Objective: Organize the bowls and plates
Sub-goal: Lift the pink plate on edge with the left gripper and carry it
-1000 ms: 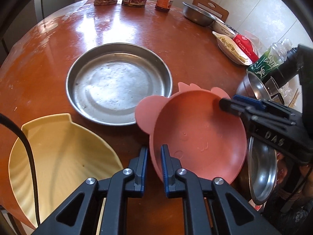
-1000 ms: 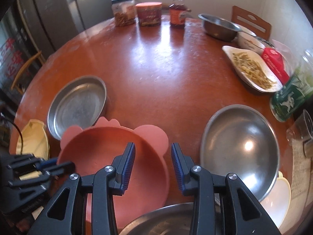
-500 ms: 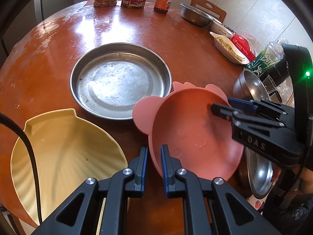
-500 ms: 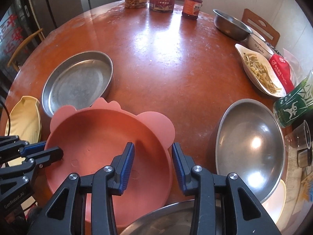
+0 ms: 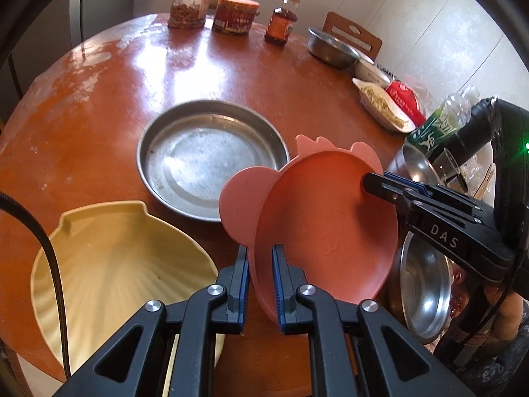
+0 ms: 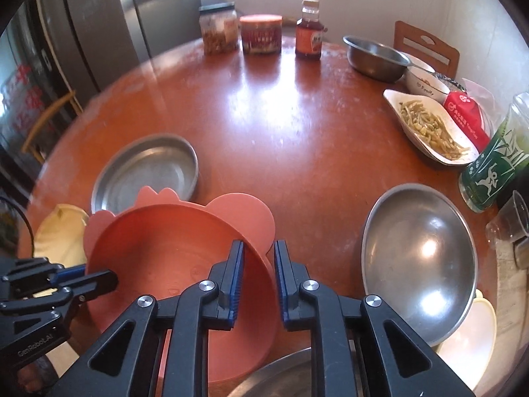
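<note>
The left gripper (image 5: 259, 274) has its jaws clamped on the near rim of the pink eared bowl (image 5: 327, 231), and the right gripper (image 6: 258, 274) is closing its jaws on the opposite rim, the bowl's wall between them, so the bowl hangs tilted between the two, above the bench (image 5: 205, 76) and apart from it. The chief risk, as I judge it, is a thin-edge grip: each pair of jaws bites only a narrow strip of smooth rim, so if the hands pull apart or twist unevenly, the bowl may slip out and drop. Just beneath and beside it lie the yellow shell-shaped plate (image 5: 115, 264) and a steel bowl (image 6: 420, 264); a fall there would clatter or knock them. Farther out sits the flat steel pan (image 5: 211, 158), a likely landing spot, and swinging the bowl low could catch its rim. Beyond stand jars and a sauce bottle (image 6: 309, 29), well apart and in little danger.
</note>
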